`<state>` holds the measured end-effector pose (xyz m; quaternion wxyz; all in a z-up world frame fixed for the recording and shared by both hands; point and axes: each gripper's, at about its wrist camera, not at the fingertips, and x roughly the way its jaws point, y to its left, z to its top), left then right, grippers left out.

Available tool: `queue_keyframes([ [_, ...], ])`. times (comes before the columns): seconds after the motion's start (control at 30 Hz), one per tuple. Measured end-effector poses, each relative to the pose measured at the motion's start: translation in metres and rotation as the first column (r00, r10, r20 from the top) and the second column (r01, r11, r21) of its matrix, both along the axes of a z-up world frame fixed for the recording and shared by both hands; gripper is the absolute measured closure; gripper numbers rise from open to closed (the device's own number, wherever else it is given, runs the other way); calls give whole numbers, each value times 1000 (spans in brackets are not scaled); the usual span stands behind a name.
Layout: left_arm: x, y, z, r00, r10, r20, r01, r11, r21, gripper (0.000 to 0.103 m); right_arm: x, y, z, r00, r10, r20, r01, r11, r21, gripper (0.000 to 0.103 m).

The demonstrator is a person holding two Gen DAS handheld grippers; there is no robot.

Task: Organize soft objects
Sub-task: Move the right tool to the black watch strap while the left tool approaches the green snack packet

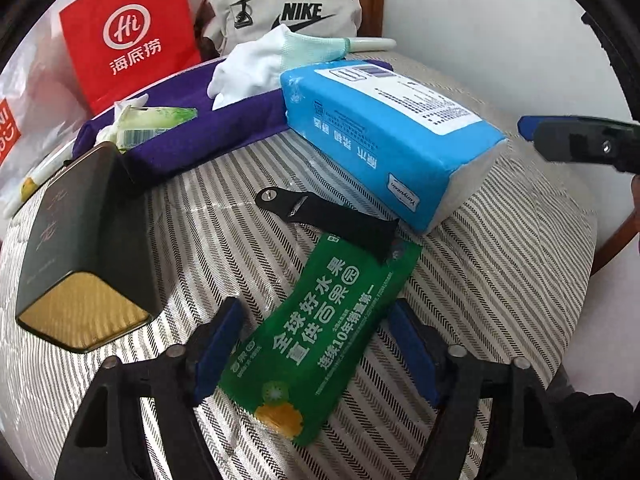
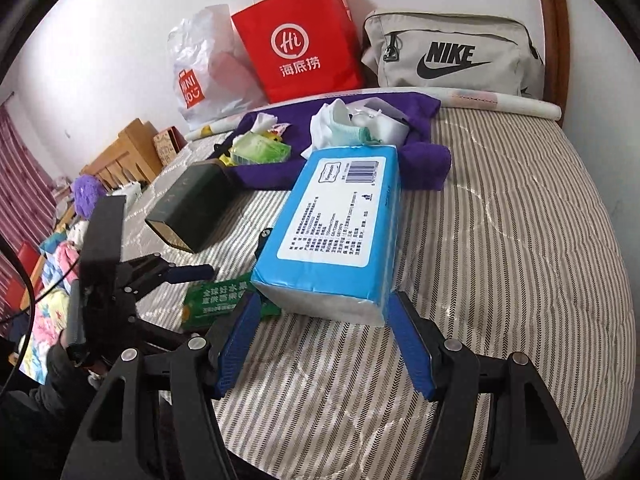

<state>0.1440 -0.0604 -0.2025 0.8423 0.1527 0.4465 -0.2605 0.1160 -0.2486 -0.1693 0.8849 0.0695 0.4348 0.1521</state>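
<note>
On a striped bed (image 2: 500, 220), the left gripper (image 1: 316, 352) straddles a flat green plastic packet (image 1: 316, 336), fingers (image 1: 218, 348) apart. Just beside the packet, a blue plastic-wrapped tissue pack (image 2: 336, 224) lies before the right gripper (image 2: 324, 348), whose fingers (image 2: 236, 344) are spread, empty.

We see a glossy plastic-wrapped blue tissue pack (image 2: 332, 224) and a shiny green plastic packet (image 1: 316, 332) on the mattress (image 2: 500, 240), whose woven striped cloth looks matt. The purple towel (image 1: 224, 120) is soft cloth; the red bag (image 2: 300, 56) is smooth paper.
</note>
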Motion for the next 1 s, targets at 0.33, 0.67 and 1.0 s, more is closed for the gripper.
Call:
queue_keyframes([
  [0.33, -14, 27, 1, 998, 59, -7, -59, 998, -19, 54, 3, 24, -11, 998, 65, -21, -66, 996, -52, 37],
  [0.67, -21, 77, 3, 984, 173, -46, -175, 983, -54, 56, -9, 78, -10, 969, 247, 5, -247, 968, -47, 37],
  [1.0, -21, 124, 3, 948, 317, -28, -317, 948, -15, 56, 25, 150, -33, 952, 305, -1, -303, 947, -111, 40],
])
